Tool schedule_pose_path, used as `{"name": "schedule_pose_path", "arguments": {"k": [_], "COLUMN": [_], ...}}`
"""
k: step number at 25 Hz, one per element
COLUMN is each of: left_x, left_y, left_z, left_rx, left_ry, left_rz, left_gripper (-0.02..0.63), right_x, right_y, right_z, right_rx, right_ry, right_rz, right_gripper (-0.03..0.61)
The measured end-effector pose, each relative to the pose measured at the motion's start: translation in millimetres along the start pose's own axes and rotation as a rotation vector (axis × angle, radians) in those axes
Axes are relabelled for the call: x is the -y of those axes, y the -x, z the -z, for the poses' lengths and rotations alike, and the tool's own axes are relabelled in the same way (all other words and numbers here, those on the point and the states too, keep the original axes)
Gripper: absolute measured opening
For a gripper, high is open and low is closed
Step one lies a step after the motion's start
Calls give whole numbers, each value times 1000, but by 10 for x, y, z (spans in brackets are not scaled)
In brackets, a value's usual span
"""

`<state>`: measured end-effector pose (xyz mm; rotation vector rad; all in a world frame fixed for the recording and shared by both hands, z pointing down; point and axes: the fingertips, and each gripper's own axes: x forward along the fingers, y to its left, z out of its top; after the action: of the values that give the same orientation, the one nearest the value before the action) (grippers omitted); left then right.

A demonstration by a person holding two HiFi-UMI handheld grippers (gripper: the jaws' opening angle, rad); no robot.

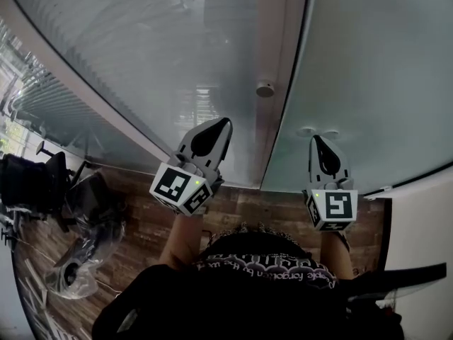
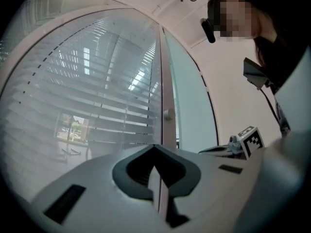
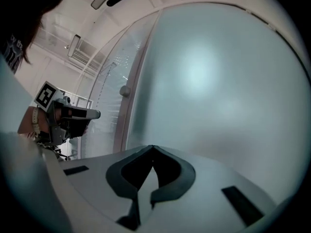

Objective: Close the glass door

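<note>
Facing glass door (image 1: 368, 69) (jaws together)

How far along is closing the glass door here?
Mostly done, it seems: the frosted glass door lines up with the brown post bearing the round knob, a thin dark seam between. In hand: the right gripper, jaws together, empty, points at that glass; left gripper also shut. Left: confirming it latched.

The glass door (image 1: 375, 62) is milky, so nothing behind it shows, and its top runs off the picture. The dark chair (image 1: 28, 186) is cut by the left edge. The thing inside the clear bag (image 1: 78, 264) on the floor (image 1: 248, 207) is too dim to tell.
</note>
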<state>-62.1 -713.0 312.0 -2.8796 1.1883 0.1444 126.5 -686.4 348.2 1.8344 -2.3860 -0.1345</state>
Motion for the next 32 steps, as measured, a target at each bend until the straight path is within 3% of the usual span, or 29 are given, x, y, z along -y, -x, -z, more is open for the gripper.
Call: {"name": "schedule_pose_path", "arguments": {"k": [14,19,32], "left_x": [24,43,-71], "left_y": [158,165,284], "left_z": [110,81,45], "left_rx": [-36,-44,-30], "left_ry": [-18,-44,-12], "left_rz": [-17,-19,-69], "left_gripper": [2,2,2], "right_x": [37,13,-30], "right_y": [10,0,-8], "right_z": [-222,-246,-267], "right_rx": [59,60,65], "right_ry": [-71,-60,-33], "right_rz": [-19,-34,-19], "right_gripper": [3,3,3]}}
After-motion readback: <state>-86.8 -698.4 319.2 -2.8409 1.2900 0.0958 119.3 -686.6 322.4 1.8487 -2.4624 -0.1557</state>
